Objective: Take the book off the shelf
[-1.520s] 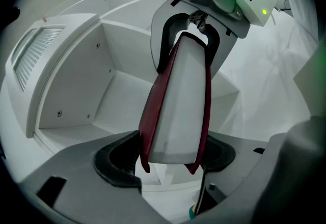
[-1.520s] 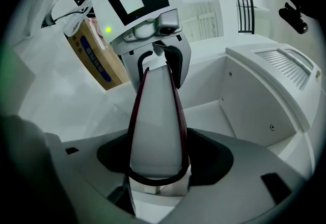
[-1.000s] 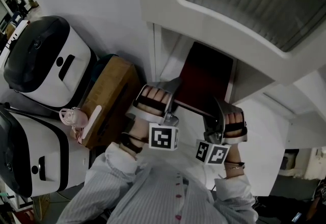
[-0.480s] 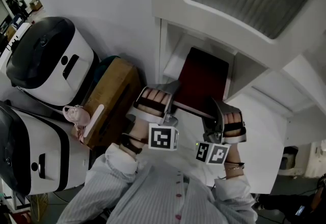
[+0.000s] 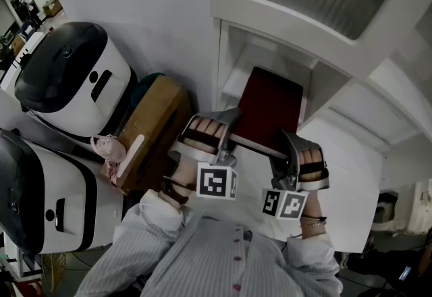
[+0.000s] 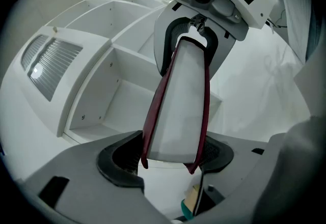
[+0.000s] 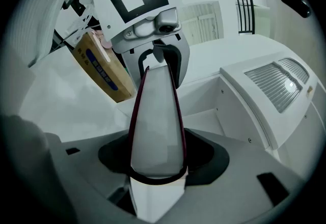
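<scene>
Book: the dark red book (image 5: 270, 108) hangs in the air between the two grippers. Its far end points into the open compartment of the white shelf (image 5: 233, 63), and its near edge is toward the person.
Where it lies from the jaws: in the head view it runs away from both sets of jaws toward 12 to 1 o'clock, into the compartment mouth. I cannot tell whether the far end has cleared the opening.
Long axis: front to back, along the depth of the compartment. The gripped near edge runs crosswise, from about 10 o'clock to 4 o'clock.
Left gripper (image 5: 233, 133): its jaws stand wide and are closed on the book's left near corner, one pad on each cover. The white page edge faces that gripper's camera.
Right gripper (image 5: 284, 154): its jaws clamp the right near corner the same way, with the covers pressed between the pads.
Nearer hand: neither, since each holds one end of the same edge; the left sits slightly deeper toward the shelf.
Coming move, as I judge it: a straight pull toward 6 to 7 o'clock, both grippers level so the book does not twist.
Beside: a cardboard box (image 5: 156, 128) stands at 9 o'clock, apart from the book.
</scene>
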`<control>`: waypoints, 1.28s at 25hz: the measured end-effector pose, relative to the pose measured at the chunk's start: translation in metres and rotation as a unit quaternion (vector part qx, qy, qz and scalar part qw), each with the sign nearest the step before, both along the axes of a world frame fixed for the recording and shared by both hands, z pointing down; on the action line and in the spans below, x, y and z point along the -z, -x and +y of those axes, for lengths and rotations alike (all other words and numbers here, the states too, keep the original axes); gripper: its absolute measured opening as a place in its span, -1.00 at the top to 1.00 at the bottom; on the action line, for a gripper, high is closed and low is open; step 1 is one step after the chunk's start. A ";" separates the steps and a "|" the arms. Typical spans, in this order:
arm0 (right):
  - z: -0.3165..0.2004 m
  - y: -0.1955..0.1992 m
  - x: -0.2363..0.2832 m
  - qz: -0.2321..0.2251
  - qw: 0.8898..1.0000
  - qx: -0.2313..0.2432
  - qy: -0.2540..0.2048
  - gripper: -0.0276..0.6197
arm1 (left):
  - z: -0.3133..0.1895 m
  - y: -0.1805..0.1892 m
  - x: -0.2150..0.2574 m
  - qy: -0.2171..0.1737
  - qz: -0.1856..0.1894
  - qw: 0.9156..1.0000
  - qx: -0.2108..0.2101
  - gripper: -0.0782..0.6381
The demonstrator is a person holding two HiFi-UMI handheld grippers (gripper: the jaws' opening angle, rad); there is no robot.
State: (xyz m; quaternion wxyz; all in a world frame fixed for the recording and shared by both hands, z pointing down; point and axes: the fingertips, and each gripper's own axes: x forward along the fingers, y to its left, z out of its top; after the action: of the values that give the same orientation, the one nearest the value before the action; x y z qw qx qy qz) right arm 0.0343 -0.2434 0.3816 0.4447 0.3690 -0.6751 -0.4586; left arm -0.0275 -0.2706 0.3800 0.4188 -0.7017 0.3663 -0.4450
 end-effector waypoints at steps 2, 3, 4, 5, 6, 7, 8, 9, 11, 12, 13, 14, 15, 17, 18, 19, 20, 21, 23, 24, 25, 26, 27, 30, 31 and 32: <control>0.005 0.001 0.002 -0.001 1.000 0.001 0.001 0.13 | 0.004 0.001 0.002 0.003 0.000 1.000 -0.001 -0.05; 0.007 0.002 0.003 -0.002 1.000 0.001 0.003 0.14 | 0.007 0.002 0.003 0.005 0.000 1.000 -0.002 -0.05; 0.011 0.002 0.005 -0.003 1.000 0.001 0.004 0.14 | 0.010 0.002 0.004 0.007 0.001 1.000 -0.004 -0.05; 0.014 0.002 0.007 -0.004 1.000 0.002 0.006 0.15 | 0.013 0.002 0.006 0.009 0.001 1.000 -0.006 -0.04; 0.017 0.003 0.009 -0.005 1.000 0.002 0.007 0.15 | 0.016 0.002 0.007 0.011 0.001 1.000 -0.008 -0.04; 0.021 0.003 0.011 -0.006 1.000 0.002 0.009 0.15 | 0.020 0.002 0.009 0.013 0.001 1.000 -0.010 -0.04; 0.025 0.002 0.013 -0.007 1.000 0.003 0.011 0.16 | 0.023 0.002 0.011 0.015 0.002 1.000 -0.011 -0.04; 0.028 0.002 0.015 -0.008 1.000 0.003 0.013 0.16 | 0.026 0.001 0.013 0.018 0.004 1.000 -0.013 -0.04; 0.035 0.001 0.018 -0.011 1.000 0.005 0.019 0.17 | 0.033 0.000 0.016 0.026 0.006 0.999 -0.018 -0.03; 0.038 0.001 0.020 -0.012 1.000 0.005 0.022 0.17 | 0.036 -0.001 0.018 0.031 0.006 0.999 -0.020 -0.03; 0.041 0.001 0.022 -0.014 1.000 0.006 0.026 0.17 | 0.040 -0.001 0.020 0.035 0.005 0.999 -0.021 -0.03; 0.044 0.001 0.024 -0.016 0.999 0.006 0.030 0.18 | 0.043 -0.002 0.022 0.039 0.004 0.999 -0.023 -0.03; 0.048 0.000 0.026 -0.018 0.999 0.005 0.034 0.18 | 0.046 -0.003 0.025 0.043 0.003 0.999 -0.025 -0.03; 0.055 -0.001 0.031 -0.020 0.999 0.004 0.040 0.18 | 0.053 -0.004 0.029 0.052 0.001 0.998 -0.030 -0.02; 0.057 -0.001 0.033 -0.022 0.999 0.003 0.043 0.19 | 0.056 -0.005 0.031 0.056 0.000 0.998 -0.032 -0.02; 0.060 -0.002 0.034 -0.024 0.999 0.002 0.046 0.19 | 0.058 -0.006 0.033 0.060 0.000 0.998 -0.034 -0.02; 0.063 -0.003 0.036 -0.026 0.998 0.002 0.049 0.19 | 0.061 -0.007 0.035 0.063 0.000 0.997 -0.037 -0.02; 0.065 -0.003 0.037 -0.028 0.998 0.002 0.053 0.19 | 0.063 -0.008 0.037 0.066 -0.001 0.997 -0.038 -0.02; 0.069 -0.005 0.040 -0.032 0.998 0.002 0.059 0.20 | 0.068 -0.010 0.041 0.069 -0.002 0.997 -0.041 -0.01; 0.071 -0.007 0.042 -0.034 0.997 0.002 0.062 0.20 | 0.070 -0.012 0.043 0.071 -0.002 0.997 -0.042 -0.01; 0.073 -0.008 0.044 -0.036 0.997 0.002 0.066 0.20 | 0.073 -0.013 0.045 0.073 -0.003 0.996 -0.044 -0.01; 0.076 -0.009 0.045 -0.039 0.997 0.002 0.070 0.21 | 0.075 -0.014 0.047 0.076 -0.003 0.996 -0.045 -0.01; 0.078 -0.010 0.046 -0.042 0.996 0.003 0.075 0.21 | 0.077 -0.016 0.048 0.080 -0.002 0.996 -0.047 -0.01; 0.083 -0.014 0.046 -0.050 0.994 0.004 0.093 0.21 | 0.082 -0.019 0.049 0.098 0.002 0.994 -0.052 -0.01; 0.084 -0.015 0.046 -0.052 0.994 0.005 0.099 0.21 | 0.084 -0.021 0.048 0.104 0.003 0.993 -0.054 -0.01; 0.085 -0.016 0.045 -0.055 0.993 0.006 0.105 0.22 | 0.085 -0.022 0.048 0.110 0.003 0.992 -0.055 0.00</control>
State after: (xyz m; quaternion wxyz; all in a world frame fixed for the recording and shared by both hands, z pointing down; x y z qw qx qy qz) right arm 0.0501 -0.1579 0.3363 0.4409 0.3409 -0.7452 -0.3663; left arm -0.0054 -0.1856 0.3318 0.3622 -0.7639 0.2771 -0.4566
